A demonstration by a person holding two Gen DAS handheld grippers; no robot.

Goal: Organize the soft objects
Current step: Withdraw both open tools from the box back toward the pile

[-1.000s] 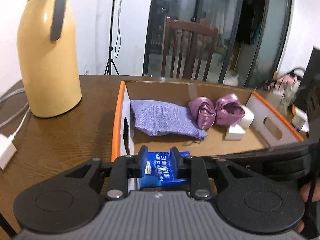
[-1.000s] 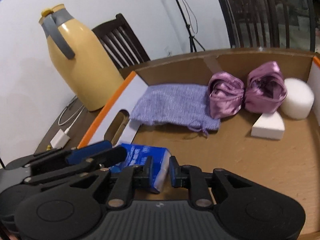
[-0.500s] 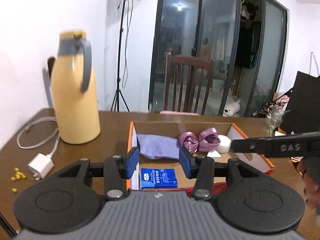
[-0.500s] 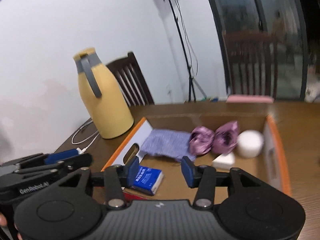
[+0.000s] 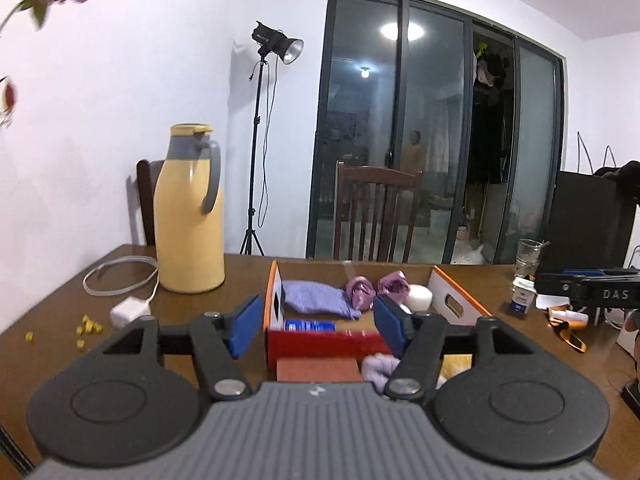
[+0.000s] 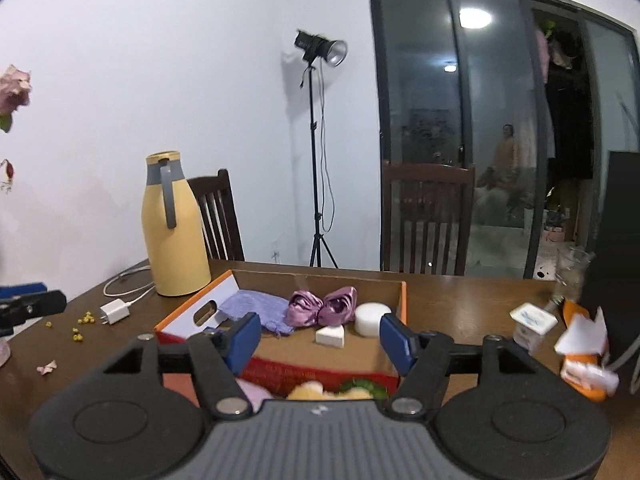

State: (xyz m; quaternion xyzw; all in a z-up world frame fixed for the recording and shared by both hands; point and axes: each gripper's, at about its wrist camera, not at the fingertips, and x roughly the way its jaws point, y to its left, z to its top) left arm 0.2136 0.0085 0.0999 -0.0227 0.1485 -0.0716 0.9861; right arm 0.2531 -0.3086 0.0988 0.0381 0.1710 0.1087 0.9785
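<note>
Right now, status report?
Left tool and right tool open, empty. Blue tissue pack in orange-edged cardboard box. Nothing in the way.

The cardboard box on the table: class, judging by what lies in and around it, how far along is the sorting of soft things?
Done: the cardboard box already holds a lilac pouch, a purple bow, two white sponges and a blue tissue pack. In hand: nothing; the left gripper and right gripper have just been opening, with nothing between their jaws. Left: a pale purple fluffy thing in front of the box.
</note>
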